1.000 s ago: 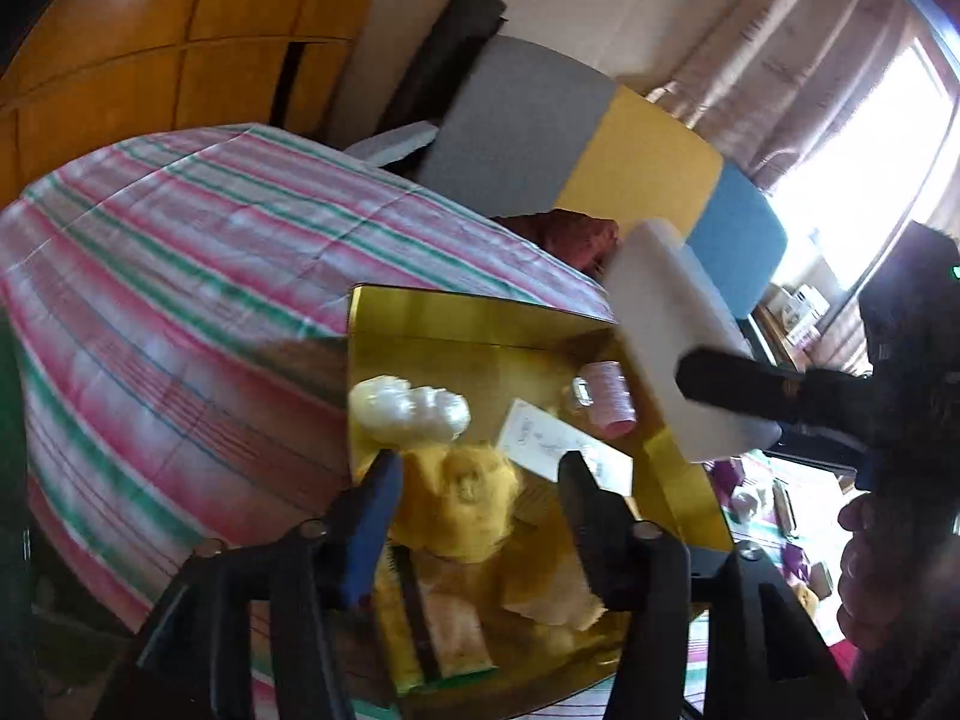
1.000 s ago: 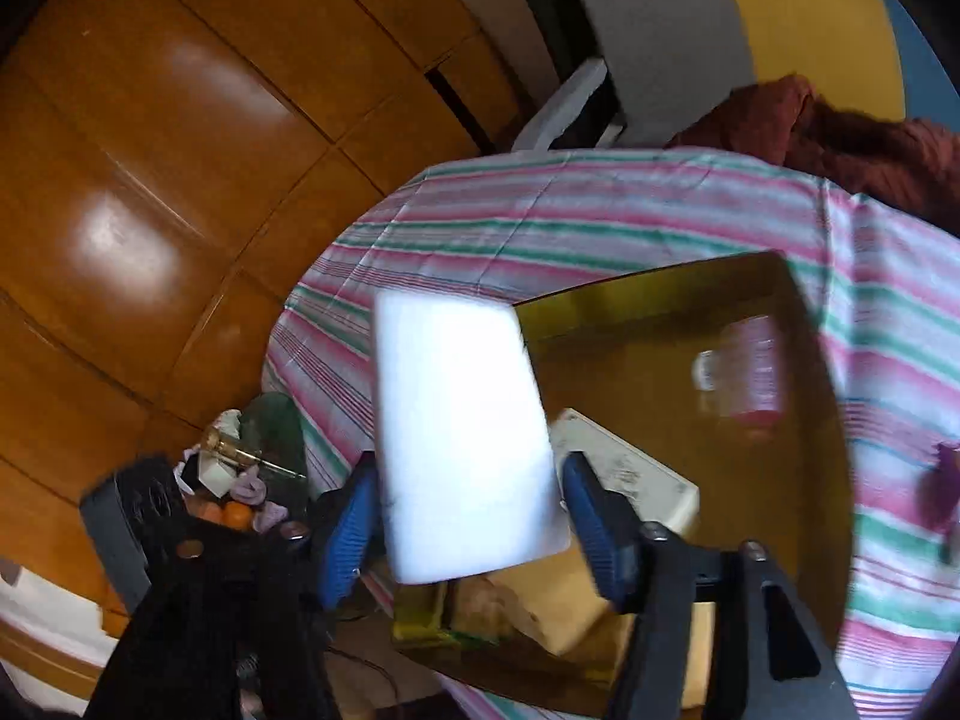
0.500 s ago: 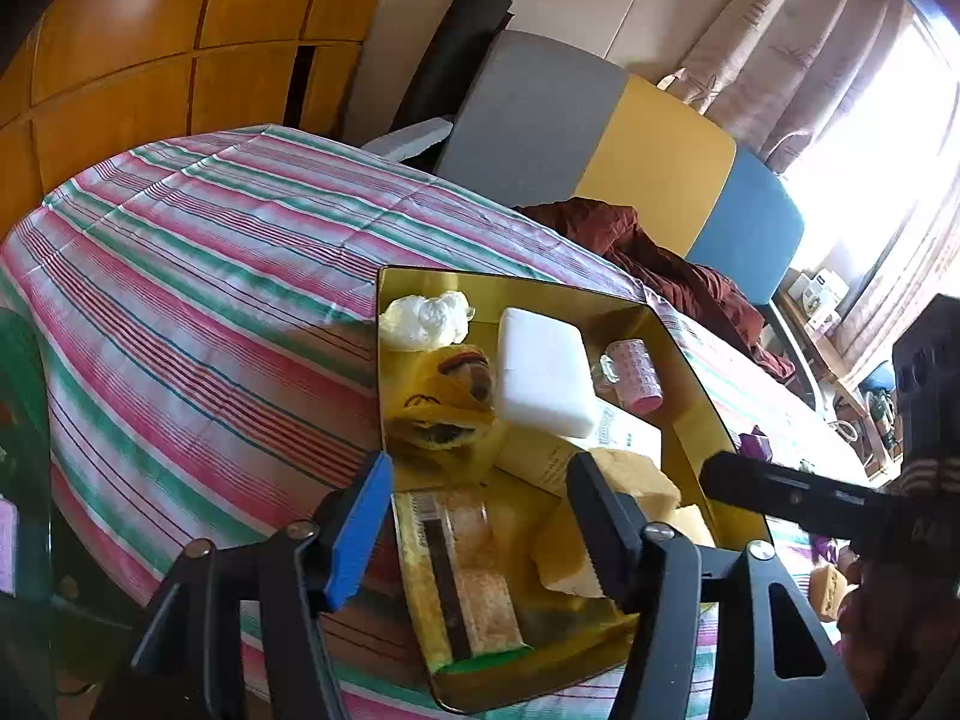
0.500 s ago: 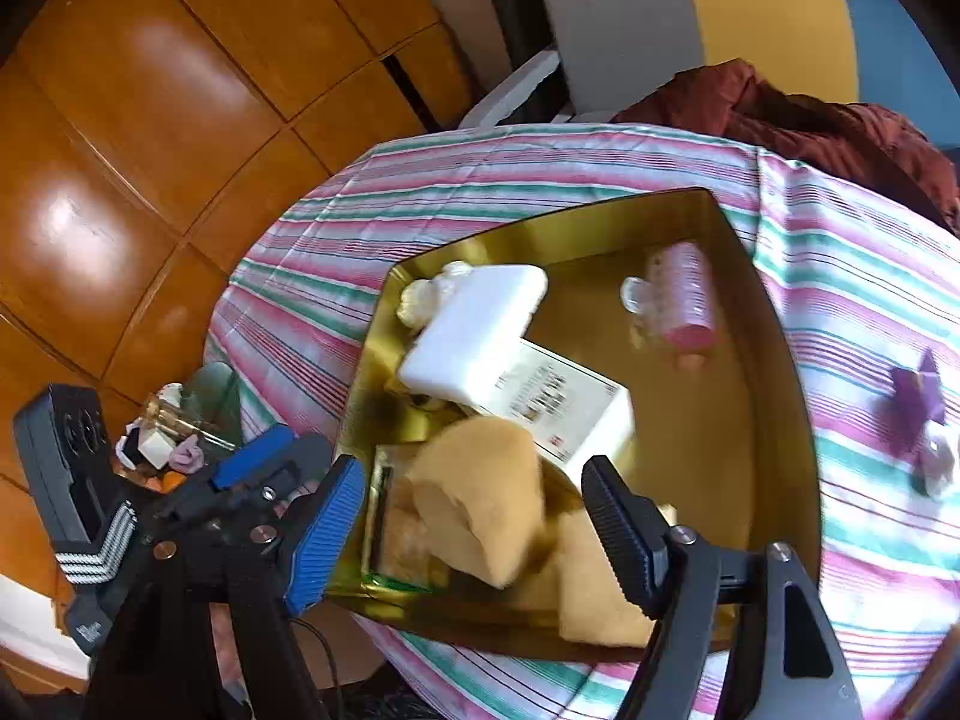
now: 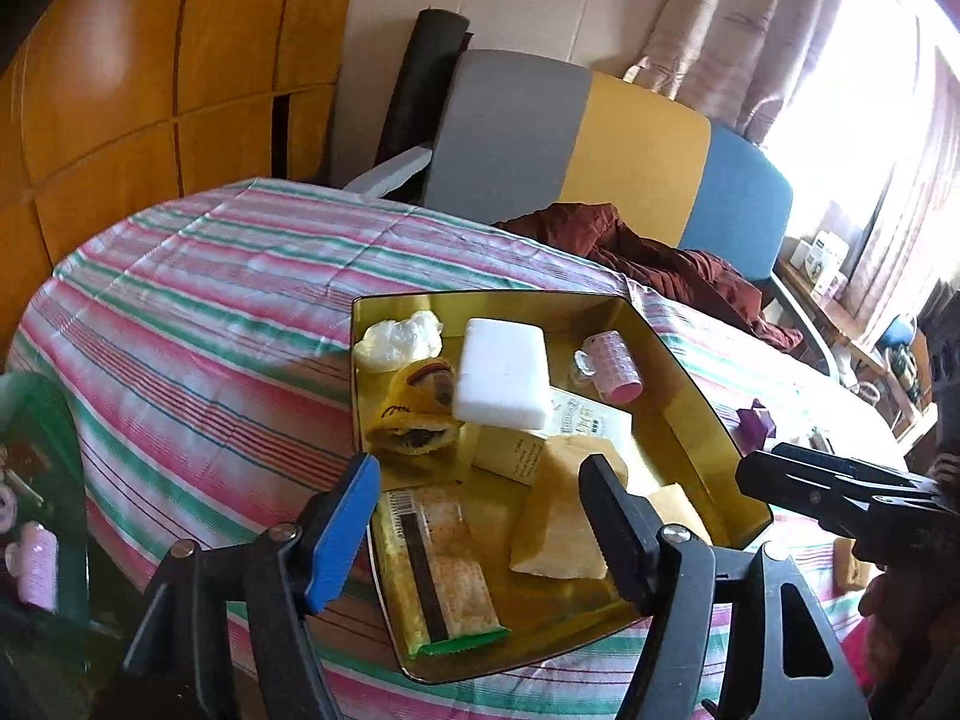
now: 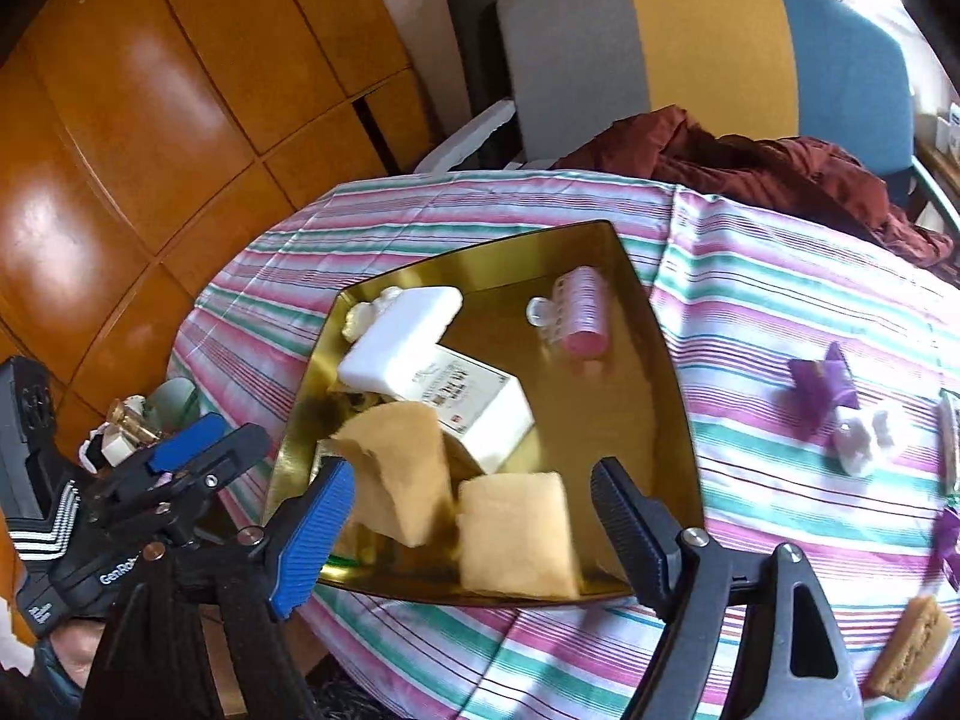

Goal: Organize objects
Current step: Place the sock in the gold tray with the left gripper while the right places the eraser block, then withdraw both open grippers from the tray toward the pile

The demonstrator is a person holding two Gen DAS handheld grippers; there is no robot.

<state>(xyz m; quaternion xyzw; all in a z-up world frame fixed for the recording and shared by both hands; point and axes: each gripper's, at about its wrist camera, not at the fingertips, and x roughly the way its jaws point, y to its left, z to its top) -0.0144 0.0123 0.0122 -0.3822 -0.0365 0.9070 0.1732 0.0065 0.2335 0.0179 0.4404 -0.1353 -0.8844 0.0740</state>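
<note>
- Both grippers, left gripper (image 5: 480,519) and right gripper (image 6: 471,519), are opening wider, gripping nothing, above the shiny gold metal tray (image 5: 690,372).
- White rectangular foam block (image 5: 503,381) is lying inside the tray.
- Only the right view is showing a purple paper star (image 6: 819,384) on the striped tablecloth (image 6: 780,276).

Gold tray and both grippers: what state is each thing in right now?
Gold tray: on the striped table, holding items.
White block: lying in the tray atop other items.
Pink roller: on its side in the tray.
Left gripper: opening, empty.
Right gripper: opening, empty.

Gold tray (image 5: 690,372) on striped table (image 5: 210,312)
</note>
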